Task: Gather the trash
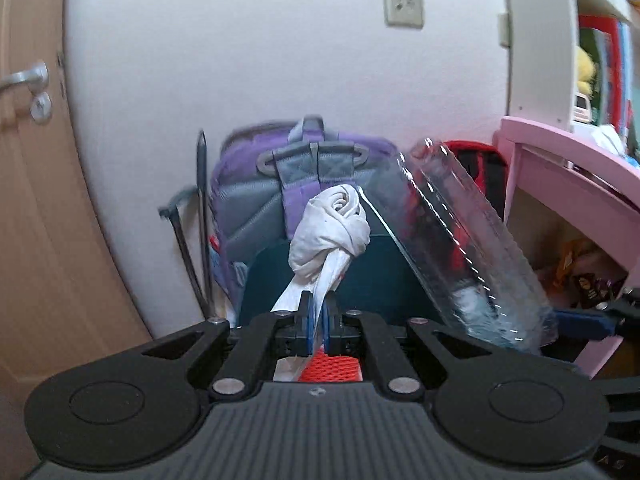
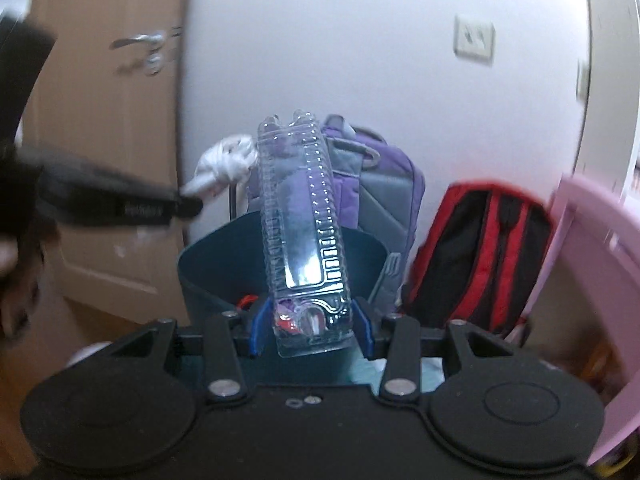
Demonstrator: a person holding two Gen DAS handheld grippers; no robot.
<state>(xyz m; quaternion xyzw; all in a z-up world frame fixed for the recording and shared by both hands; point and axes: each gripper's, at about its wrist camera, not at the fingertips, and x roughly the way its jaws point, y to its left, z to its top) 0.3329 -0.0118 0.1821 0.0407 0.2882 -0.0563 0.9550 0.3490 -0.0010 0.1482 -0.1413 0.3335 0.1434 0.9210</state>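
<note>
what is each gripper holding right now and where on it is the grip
The left gripper pinches the knotted white bag by its tail below the knot. The right gripper clamps the clear plastic bottle near its lower end.

Both wrist cameras look forward and slightly down along their fingers, close above a dark teal bin [image 1: 376,276] [image 2: 208,268]. Both share the purple-grey backpack [image 1: 256,184] [image 2: 384,184] at twelve o'clock against the white wall [image 1: 260,60] [image 2: 320,40].

We grip a clear plastic bottle [image 2: 306,232] in our right gripper [image 2: 312,330], above the dark bin's rim [image 2: 208,248], with backpacks [image 2: 478,256] behind.
</note>
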